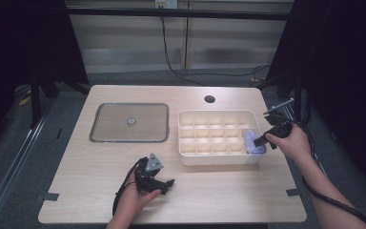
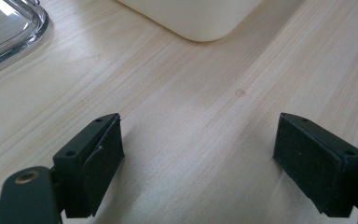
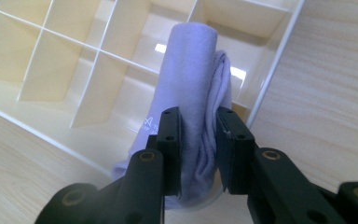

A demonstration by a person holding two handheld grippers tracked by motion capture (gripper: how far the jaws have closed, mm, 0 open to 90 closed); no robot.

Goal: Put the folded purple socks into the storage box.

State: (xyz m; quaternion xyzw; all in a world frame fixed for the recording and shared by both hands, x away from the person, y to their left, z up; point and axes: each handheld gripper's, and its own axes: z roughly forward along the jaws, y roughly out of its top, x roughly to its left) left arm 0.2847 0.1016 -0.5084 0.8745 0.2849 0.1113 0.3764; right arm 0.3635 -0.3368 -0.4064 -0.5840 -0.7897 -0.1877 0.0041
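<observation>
The right hand-held gripper [image 3: 199, 140] is clamped on a rolled pale purple sock [image 3: 189, 98], with both jaws pressing its sides. The sock is at the right end of the white divided box [image 1: 187, 143], over the front right compartment, and it leans on the box wall there. The left hand-held gripper [image 1: 164, 186] rests low over the bare bench [image 1: 228, 191], in front of the box; its jaws stand wide apart with nothing between them. A glass lid [image 1: 128, 122] lies left of the box.
</observation>
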